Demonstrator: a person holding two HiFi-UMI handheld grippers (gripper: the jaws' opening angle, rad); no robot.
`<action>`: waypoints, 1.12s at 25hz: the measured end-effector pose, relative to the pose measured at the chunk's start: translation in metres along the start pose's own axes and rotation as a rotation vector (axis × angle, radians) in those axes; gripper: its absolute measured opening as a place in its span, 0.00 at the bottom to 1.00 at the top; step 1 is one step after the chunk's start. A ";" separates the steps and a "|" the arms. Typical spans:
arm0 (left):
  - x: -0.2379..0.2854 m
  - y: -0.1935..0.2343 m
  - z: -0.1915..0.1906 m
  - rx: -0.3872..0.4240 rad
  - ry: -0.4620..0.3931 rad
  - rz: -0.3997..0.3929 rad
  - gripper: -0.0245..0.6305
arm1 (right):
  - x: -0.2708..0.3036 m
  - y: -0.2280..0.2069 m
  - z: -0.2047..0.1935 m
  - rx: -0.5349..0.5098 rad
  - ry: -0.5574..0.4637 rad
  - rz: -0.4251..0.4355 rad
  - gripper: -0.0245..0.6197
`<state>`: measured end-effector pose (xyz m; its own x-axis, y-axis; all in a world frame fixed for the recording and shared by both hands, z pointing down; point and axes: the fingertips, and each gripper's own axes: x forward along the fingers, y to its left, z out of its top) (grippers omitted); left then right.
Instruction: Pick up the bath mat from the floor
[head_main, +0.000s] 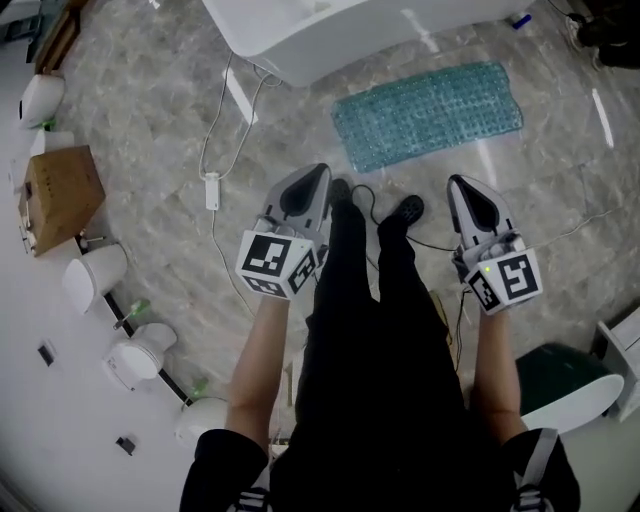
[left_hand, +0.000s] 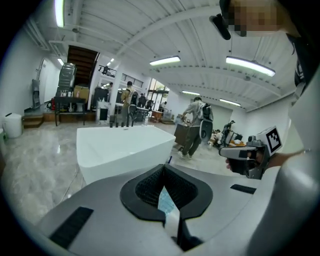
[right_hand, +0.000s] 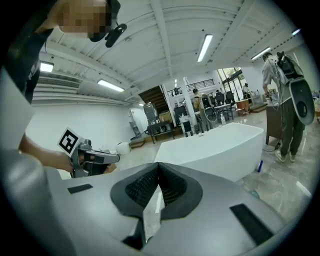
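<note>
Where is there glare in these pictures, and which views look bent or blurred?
Head view: white streaks of glare on the glossy floor, near the bath mat; mild bending at the edges. Left gripper view: strong fisheye bending, dark corners, bright ceiling lamps, bathtub sharp. Right gripper view: same bending and dark corners.

The grey marbled floor bears a flat teal bath mat, a white bathtub and a cardboard box.

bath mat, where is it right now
In the head view the teal bath mat lies flat on the floor, upper right of centre, between the white bathtub and the person's shoes.
</note>
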<state>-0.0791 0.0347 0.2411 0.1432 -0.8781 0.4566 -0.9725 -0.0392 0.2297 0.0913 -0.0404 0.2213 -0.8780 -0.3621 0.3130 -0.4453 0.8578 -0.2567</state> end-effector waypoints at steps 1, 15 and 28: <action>0.008 0.007 -0.009 -0.013 0.010 0.001 0.06 | 0.007 -0.002 -0.006 0.005 0.011 0.005 0.06; 0.186 0.140 -0.202 -0.122 0.120 0.018 0.06 | 0.148 -0.066 -0.183 0.086 0.148 -0.057 0.06; 0.296 0.222 -0.474 -0.272 0.323 0.077 0.06 | 0.248 -0.101 -0.373 0.199 0.206 -0.061 0.06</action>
<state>-0.1659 -0.0082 0.8343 0.1643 -0.6774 0.7170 -0.9047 0.1861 0.3832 -0.0158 -0.0805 0.6663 -0.8034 -0.3119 0.5072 -0.5398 0.7410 -0.3994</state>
